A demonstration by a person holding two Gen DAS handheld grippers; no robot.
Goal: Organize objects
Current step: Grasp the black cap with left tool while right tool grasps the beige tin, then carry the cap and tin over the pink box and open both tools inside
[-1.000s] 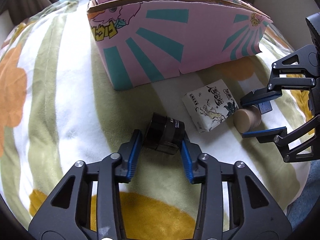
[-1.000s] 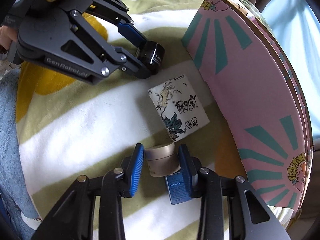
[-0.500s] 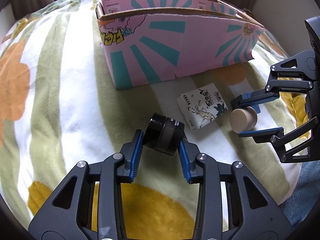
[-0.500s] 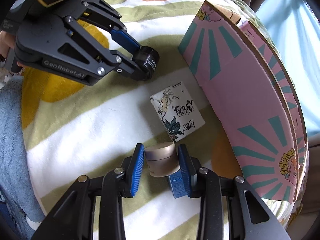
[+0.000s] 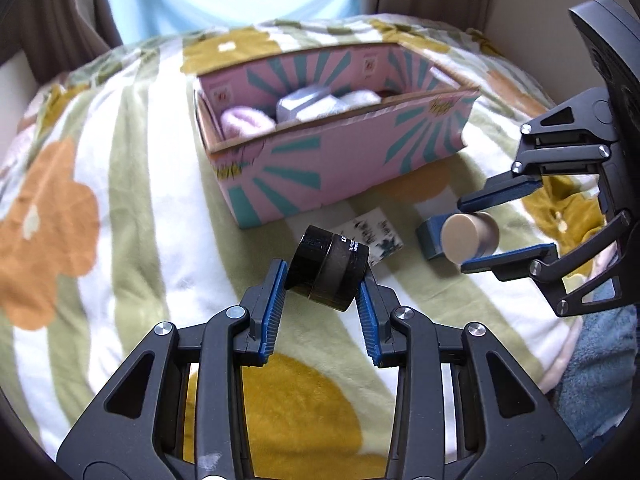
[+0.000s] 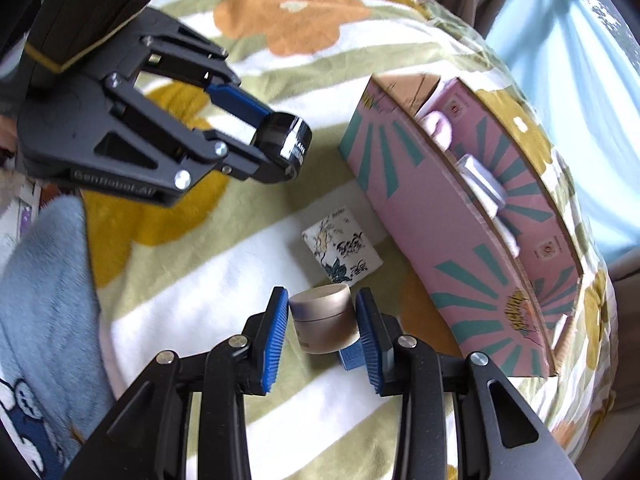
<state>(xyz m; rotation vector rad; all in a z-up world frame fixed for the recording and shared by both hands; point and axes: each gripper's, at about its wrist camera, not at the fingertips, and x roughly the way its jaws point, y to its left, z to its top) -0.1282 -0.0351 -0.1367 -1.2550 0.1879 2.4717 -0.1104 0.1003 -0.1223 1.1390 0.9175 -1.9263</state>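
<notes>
My left gripper [image 5: 322,276] is shut on a black jar [image 5: 328,266] and holds it in the air above the blanket; it also shows in the right wrist view [image 6: 285,140]. My right gripper [image 6: 322,312] is shut on a beige jar [image 6: 323,318], also lifted; it shows in the left wrist view [image 5: 472,236]. A pink and teal cardboard box [image 5: 340,160] stands open beyond both, holding soft pink and white items and a grey packet. A white illustrated packet [image 6: 340,250] and a small blue box [image 5: 428,236] lie on the blanket.
The floral striped blanket [image 5: 120,200] covers the whole surface. A light blue towel [image 6: 44,288] lies at the near edge. Curtains and a bright window stand behind the box.
Both grippers have risen with their jars off the blanket. The views now look down into the open box, and the packet and blue box lie farther below.
</notes>
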